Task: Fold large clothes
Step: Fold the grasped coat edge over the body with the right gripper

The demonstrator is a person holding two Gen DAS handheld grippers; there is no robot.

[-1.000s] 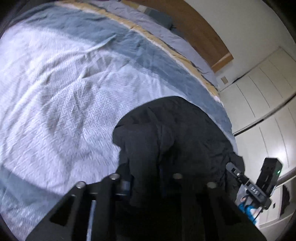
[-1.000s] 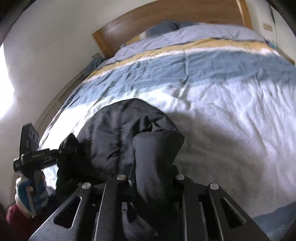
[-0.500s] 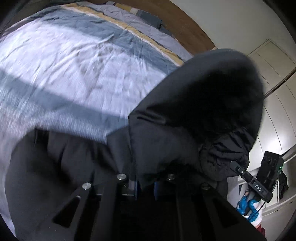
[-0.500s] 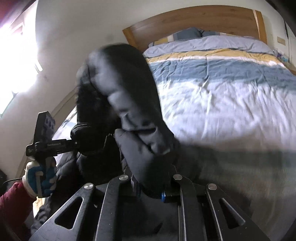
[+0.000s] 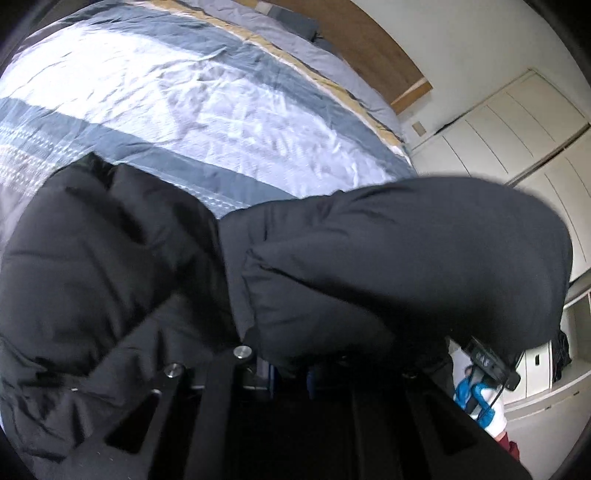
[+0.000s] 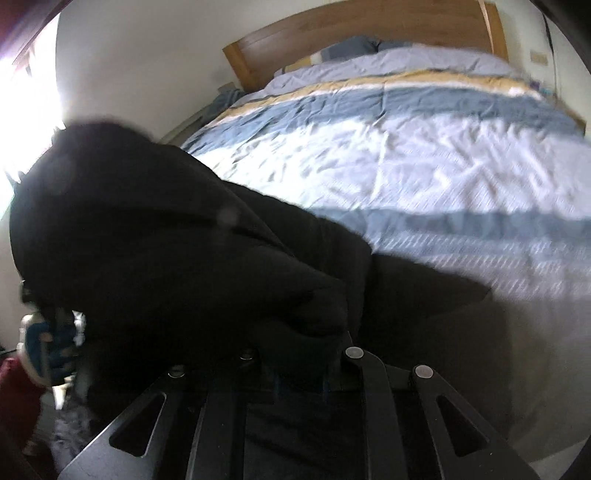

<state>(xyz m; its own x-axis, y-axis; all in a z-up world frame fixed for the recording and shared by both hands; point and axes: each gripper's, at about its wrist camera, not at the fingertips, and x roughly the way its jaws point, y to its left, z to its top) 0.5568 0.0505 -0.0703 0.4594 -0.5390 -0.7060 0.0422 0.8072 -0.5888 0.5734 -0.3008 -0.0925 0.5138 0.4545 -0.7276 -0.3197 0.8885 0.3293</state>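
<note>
A black padded jacket point(image 5: 369, 266) is lifted off the bed and hangs in front of both cameras; it also shows in the right wrist view point(image 6: 177, 258). My left gripper point(image 5: 291, 369) is shut on a thick fold of the jacket, its fingertips buried in fabric. My right gripper point(image 6: 299, 369) is shut on another part of the jacket, which bulges over its fingers. The right gripper and its gloved hand point(image 5: 480, 398) show at the lower right of the left wrist view, under the jacket. The left gloved hand point(image 6: 40, 350) shows at the far left of the right wrist view.
The bed point(image 6: 443, 155) with a striped blue, white and yellow duvet lies beyond the jacket, with a wooden headboard point(image 6: 369, 33) and pillows at the far end. White wardrobe doors point(image 5: 517, 129) stand to the right of the bed. A bright window point(image 6: 29, 92) is on the left.
Both grippers have raised the jacket off the duvet and pulled it toward the foot of the bed. It lay flat a second ago; now it hangs bunched between the grippers.
</note>
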